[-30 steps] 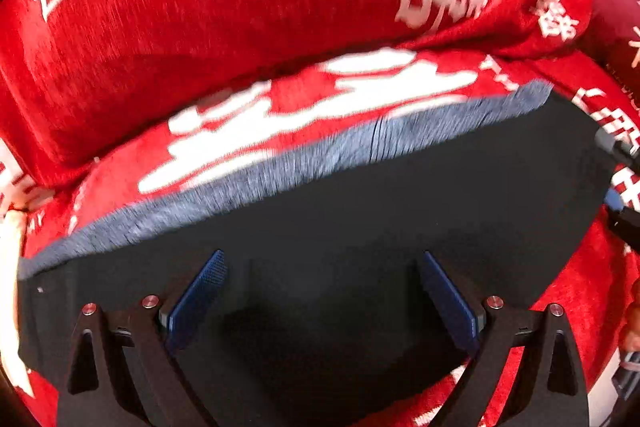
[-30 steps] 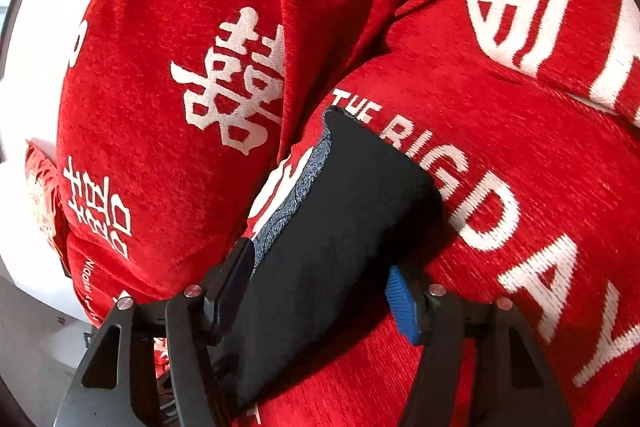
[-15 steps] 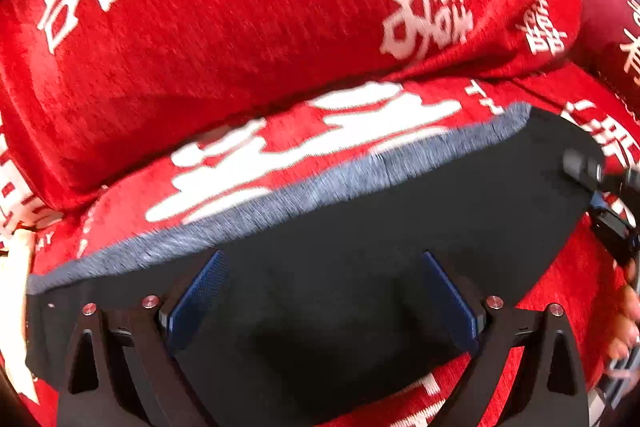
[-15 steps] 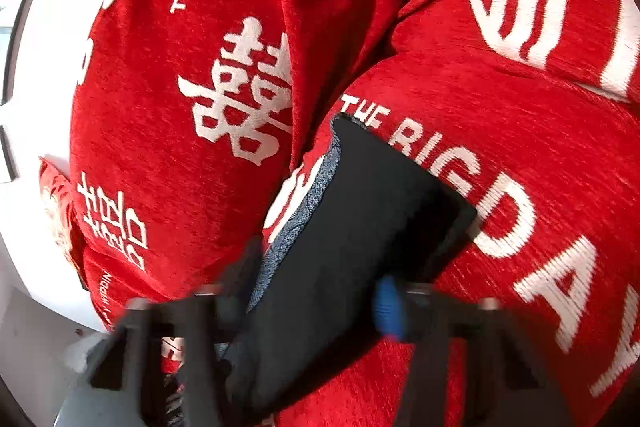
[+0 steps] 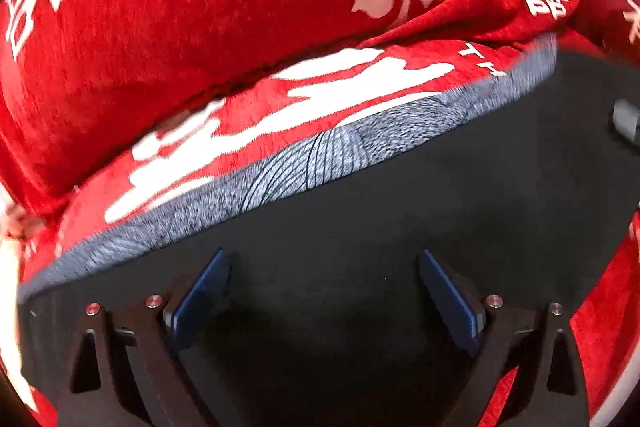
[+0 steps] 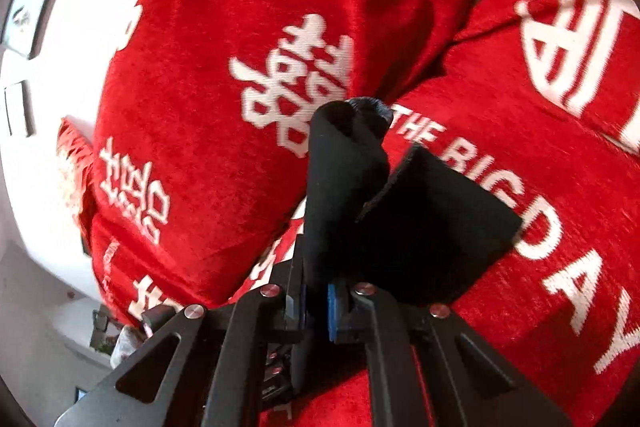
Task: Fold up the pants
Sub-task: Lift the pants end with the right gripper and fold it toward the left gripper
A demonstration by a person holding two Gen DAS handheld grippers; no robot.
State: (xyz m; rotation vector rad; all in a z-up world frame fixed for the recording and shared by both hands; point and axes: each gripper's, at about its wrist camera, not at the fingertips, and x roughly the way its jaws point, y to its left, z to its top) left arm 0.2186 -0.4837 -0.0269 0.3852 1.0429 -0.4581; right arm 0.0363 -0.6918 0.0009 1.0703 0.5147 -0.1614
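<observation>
The black pants (image 5: 400,195) lie flat on a red sofa cover, their grey knit waistband (image 5: 320,163) along the far edge. My left gripper (image 5: 323,259) hovers over the dark cloth, open, with nothing pinched between its blue pads (image 5: 202,291). In the right wrist view, my right gripper (image 6: 316,293) pinches one end of the pants (image 6: 432,227). A bunched fold of the fabric (image 6: 344,167) stands up from its pads. Its jaws are opening slightly, with the fabric still between the pads and pressed by them.
Red cushions with white lettering (image 5: 240,7) rise behind the pants as a backrest. The printed red seat cover (image 6: 540,247) spreads to the right. A white wall with a window (image 6: 36,7) shows at the far left of the right wrist view.
The right gripper went from open around the pants' end to shut on it, raising the cloth into an upright fold. The left gripper moved in closer over the pants, still open.
</observation>
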